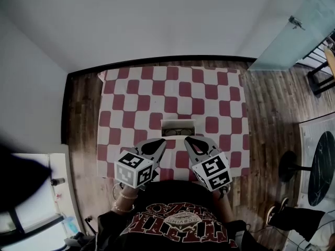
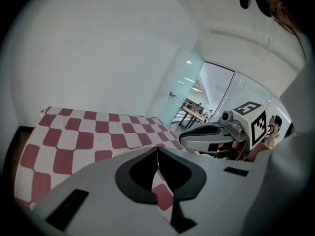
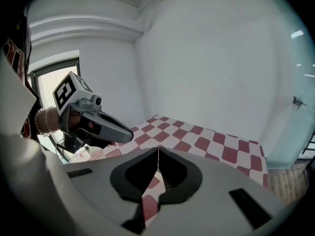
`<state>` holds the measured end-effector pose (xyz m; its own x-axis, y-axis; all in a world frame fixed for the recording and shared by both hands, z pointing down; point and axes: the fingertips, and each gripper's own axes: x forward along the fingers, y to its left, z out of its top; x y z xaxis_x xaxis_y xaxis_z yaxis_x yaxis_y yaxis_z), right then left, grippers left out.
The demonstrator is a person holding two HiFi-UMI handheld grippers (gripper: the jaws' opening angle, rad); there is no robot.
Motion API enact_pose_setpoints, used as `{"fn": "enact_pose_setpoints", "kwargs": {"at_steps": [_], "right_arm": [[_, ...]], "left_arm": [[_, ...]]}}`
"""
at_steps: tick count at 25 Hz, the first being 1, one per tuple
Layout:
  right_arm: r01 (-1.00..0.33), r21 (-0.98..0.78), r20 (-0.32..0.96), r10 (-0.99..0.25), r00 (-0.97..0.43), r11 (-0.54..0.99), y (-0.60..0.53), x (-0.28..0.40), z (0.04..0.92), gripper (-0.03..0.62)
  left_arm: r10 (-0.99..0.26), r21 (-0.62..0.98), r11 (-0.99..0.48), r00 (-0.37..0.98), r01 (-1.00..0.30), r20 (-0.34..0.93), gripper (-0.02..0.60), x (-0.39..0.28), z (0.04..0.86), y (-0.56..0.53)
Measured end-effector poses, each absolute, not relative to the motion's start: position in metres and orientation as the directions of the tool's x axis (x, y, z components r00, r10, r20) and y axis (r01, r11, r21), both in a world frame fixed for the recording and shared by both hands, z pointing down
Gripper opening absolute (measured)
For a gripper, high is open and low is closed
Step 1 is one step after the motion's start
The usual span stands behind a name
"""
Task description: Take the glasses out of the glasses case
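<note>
Nearest to us is our shirt [image 1: 172,221], and just past it we hold both tools over the near edge of the checked cloth [image 1: 136,98]. The left gripper [image 1: 162,142] has its jaws pressed together with nothing between them; its own view shows the two tips meeting over a red square. The right gripper [image 1: 187,139] is the same, tips touching and empty. Both point forward and inward, their tips near each other but apart.

The case [image 1: 178,122] lies on the cloth just beyond the two tips, roughly in the middle of the table's near half. It appears open, a pale rectangular tray, and the dark frames of the glasses [image 1: 178,132] show inside it. They are too small here for us to tell how the arms are folded.

We judge the task not yet begun: neither tool touches the case or the glasses, and both must spread before they can take anything.

We expect the glasses to be light, thin and easily bent, with smooth lenses that would slip or smear under the pads. The bridge or the top bar of the frame looks the safest place to pinch, gently. The case is likely light too and may slide or lift with the glasses, so we would steady its rim with one tool while the other lifts.
</note>
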<state>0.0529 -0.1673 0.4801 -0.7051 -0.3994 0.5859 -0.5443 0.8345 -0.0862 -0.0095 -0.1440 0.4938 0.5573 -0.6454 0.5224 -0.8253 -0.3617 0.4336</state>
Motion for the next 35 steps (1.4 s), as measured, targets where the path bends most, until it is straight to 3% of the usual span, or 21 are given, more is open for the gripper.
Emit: {"fn": "enact_pose_setpoints", "kwargs": {"at_steps": [35], "right_arm": [[-0.456,-0.05,0.683,-0.303,-0.665,0.888,-0.176,0.022,0.561,0.021]], "left_arm": [[-0.654,0.493,-0.314,0.561,-0.811,0.507,0.009,-0.02,0.504,-0.136]]}}
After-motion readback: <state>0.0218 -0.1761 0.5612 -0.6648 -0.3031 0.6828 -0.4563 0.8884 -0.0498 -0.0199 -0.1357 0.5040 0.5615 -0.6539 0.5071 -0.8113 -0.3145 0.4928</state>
